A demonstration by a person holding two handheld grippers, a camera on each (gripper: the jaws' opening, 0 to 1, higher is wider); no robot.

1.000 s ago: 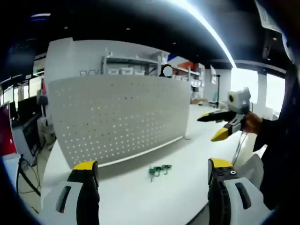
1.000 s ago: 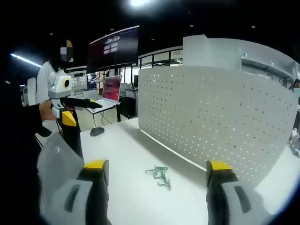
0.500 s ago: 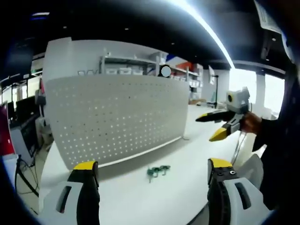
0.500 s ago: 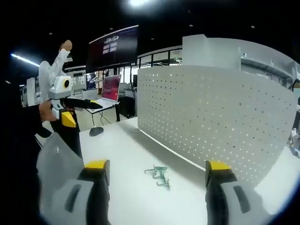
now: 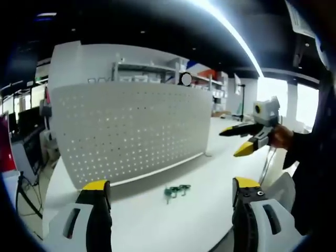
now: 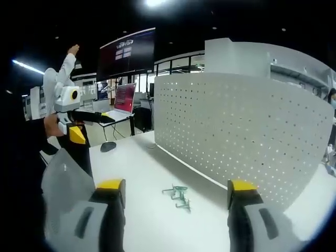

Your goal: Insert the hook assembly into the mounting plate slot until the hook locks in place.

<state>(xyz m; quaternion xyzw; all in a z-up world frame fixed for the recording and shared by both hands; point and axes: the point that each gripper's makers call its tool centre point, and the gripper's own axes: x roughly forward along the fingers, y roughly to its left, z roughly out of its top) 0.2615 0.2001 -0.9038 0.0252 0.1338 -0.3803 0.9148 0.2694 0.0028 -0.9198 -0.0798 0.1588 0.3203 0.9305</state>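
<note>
Hooks (image 5: 177, 191) lie lengthwise along pegboard (image 5: 131, 131) base.

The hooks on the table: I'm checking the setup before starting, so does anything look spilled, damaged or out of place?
Nothing stands out. The green hooks lie in a small cluster on the white table before the upright pegboard, untouched; both grippers are open and empty.

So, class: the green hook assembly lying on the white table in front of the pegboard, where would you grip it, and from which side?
Probably from above. The green hook assembly lies low and flat on the white table, clear of the pegboard, with both open grippers held back from it. Pinch its narrow middle, not the thin prongs; finer detail is too small to tell.
</note>
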